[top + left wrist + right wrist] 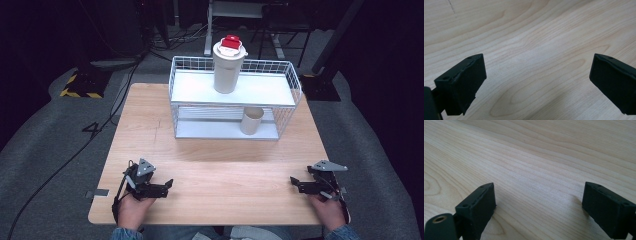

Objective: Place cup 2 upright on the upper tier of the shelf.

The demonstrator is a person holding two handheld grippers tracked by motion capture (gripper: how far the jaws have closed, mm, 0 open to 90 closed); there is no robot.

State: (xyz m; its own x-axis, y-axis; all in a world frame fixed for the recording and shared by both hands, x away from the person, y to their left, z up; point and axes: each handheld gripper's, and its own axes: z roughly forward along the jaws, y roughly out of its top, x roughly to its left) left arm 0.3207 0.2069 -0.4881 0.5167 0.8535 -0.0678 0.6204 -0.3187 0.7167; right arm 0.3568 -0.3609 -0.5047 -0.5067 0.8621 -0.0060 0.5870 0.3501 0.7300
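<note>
Both the left claw (169, 184) and right claw (294, 182) rest spread and empty on the tabletop (220, 165); the tall jug (228, 65) on the wire rack (235, 97) looks top-heavy. A careless reach might tip it.

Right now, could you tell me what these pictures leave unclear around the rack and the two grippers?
- White container: high view, contents hidden by its red lid.
- Beige cup: high view, partly screened by the rack wire.
- Left gripper, right gripper: jaw tips too small.
</note>
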